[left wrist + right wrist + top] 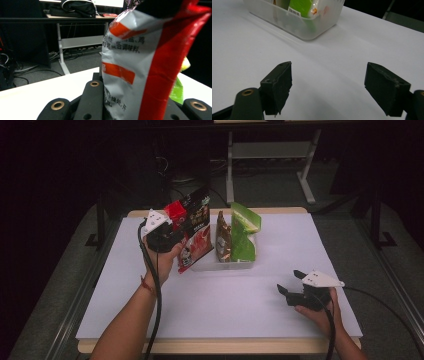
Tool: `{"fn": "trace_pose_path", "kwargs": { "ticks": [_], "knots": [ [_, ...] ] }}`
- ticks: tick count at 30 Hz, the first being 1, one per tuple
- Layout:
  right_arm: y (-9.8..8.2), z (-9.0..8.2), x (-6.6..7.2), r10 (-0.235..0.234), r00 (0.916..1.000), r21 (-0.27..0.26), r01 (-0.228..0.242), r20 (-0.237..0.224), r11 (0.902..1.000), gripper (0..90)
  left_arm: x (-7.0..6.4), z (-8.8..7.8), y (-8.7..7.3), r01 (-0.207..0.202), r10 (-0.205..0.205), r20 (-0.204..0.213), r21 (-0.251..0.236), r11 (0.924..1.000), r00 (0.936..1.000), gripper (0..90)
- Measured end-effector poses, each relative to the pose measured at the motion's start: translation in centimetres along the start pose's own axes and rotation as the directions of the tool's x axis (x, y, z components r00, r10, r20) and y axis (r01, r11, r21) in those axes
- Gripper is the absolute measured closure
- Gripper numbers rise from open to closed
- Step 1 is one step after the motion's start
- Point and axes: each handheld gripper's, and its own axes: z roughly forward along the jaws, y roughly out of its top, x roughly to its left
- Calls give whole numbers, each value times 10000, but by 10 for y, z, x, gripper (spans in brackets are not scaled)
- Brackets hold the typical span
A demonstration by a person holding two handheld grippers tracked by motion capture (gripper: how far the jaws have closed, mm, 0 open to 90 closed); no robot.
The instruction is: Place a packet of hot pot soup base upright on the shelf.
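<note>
White tabletop is carrying a clear bin [247, 265] near its far edge, and the left gripper [172, 232] is clamping a red bag [196, 237] upright just left of it, while the right gripper [295, 285] is resting wide open by the near right corner.

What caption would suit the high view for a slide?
Left gripper holds a red-and-black snack bag beside a clear plastic bin with a green bag; right gripper rests open on the white table.
</note>
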Motion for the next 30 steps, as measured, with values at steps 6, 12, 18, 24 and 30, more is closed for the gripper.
{"fn": "trace_pose_path", "kwargs": {
  "ticks": [6, 12, 18, 24, 30],
  "knots": [
    [1, 0, 1, -51, 9999, -10, 51, -110, 10000, 214, -4, 12, 5, -44, 42, -371, -53, 10000, 9993, 792],
    [1, 1, 2, -10, 9998, -18, 10, -194, 10000, 214, -9, 25, 10, 47, -43, -992, 41, 10000, 9951, 792],
    [1, 1, 3, -8, 9995, -2, 8, -313, 10000, 215, -13, 39, 10, 80, -65, -1443, 102, 9999, 9895, 792],
    [1, 1, 3, -10, 9993, -6, 10, -376, 10000, 215, -16, 52, 9, 63, -49, -1778, 76, 10000, 9840, 790],
    [1, 1, 3, 2, 9989, -73, -6, -467, 10000, 215, -15, 66, 3, 248, -249, -2049, -26, 9997, 9785, 788]
  ]
}}
